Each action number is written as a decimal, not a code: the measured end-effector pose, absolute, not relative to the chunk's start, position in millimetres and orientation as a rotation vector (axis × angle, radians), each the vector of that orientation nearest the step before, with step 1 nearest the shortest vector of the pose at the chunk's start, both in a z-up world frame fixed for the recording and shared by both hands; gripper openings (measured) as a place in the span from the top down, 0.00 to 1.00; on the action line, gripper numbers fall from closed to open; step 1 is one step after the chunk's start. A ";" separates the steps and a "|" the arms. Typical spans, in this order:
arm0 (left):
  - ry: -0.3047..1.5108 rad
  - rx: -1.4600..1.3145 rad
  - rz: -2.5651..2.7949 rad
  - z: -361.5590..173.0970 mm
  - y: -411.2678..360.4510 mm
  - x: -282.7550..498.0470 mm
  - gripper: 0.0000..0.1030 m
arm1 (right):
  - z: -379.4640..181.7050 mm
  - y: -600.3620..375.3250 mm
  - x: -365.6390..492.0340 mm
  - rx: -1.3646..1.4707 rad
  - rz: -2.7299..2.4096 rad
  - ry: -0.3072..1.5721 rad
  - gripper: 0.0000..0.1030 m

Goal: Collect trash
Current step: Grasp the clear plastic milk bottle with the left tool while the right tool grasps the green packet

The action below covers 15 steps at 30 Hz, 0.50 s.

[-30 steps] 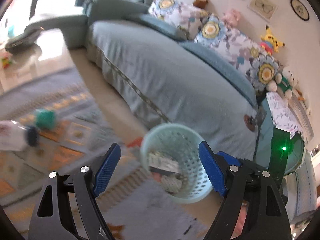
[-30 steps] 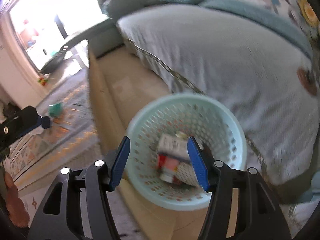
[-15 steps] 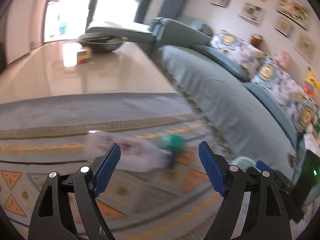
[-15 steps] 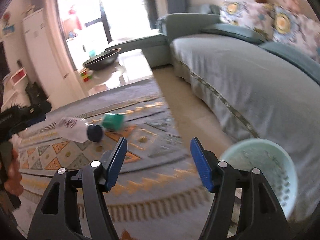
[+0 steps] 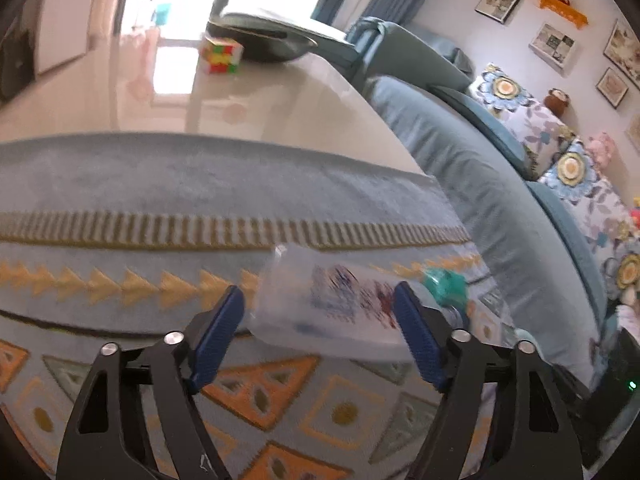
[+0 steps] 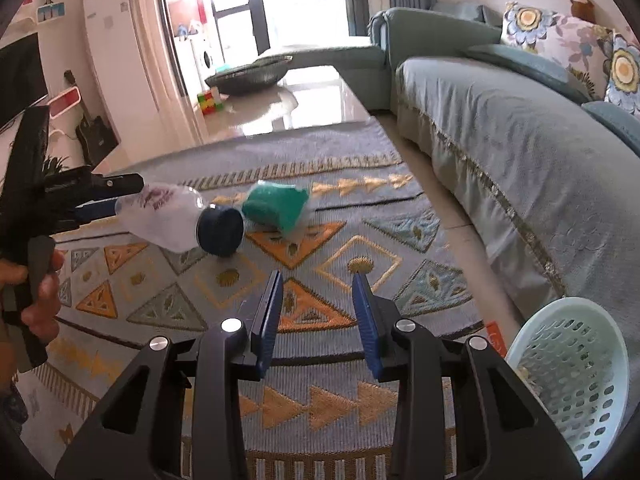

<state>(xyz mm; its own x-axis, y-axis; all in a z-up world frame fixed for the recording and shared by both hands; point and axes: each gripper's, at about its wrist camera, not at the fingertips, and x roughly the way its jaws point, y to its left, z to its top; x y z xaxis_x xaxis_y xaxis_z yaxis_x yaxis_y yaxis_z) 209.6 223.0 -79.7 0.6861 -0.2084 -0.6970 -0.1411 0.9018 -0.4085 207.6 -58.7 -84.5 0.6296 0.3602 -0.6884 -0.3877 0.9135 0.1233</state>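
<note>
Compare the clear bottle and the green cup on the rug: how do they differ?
The clear bottle is see-through with a dark blue cap; the green cup is opaque teal. The bottle sits between the left gripper pads; the cup has no gripper at it. The bottle looks longer. Both lie on their sides over the rug.

I see a clear, smooth plastic bottle (image 6: 160,220) with a glossy dark cap, lying on a woven, matt rug (image 6: 360,264). The basket (image 6: 572,376) is perforated pale plastic; the floor (image 5: 140,96) beyond shines like polished tile.
</note>
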 end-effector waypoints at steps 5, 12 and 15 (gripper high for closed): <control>0.859 -0.484 -0.116 -82.8 200.2 176.4 0.41 | -83.3 -62.6 204.3 -0.019 0.438 0.760 0.68; 0.898 -0.445 -0.272 -68.5 148.1 110.1 0.42 | -84.8 -78.3 212.9 0.078 0.423 0.786 0.68; 0.850 -0.365 -0.222 -50.6 148.4 104.8 0.27 | -84.3 -79.9 213.0 0.091 0.431 0.787 0.68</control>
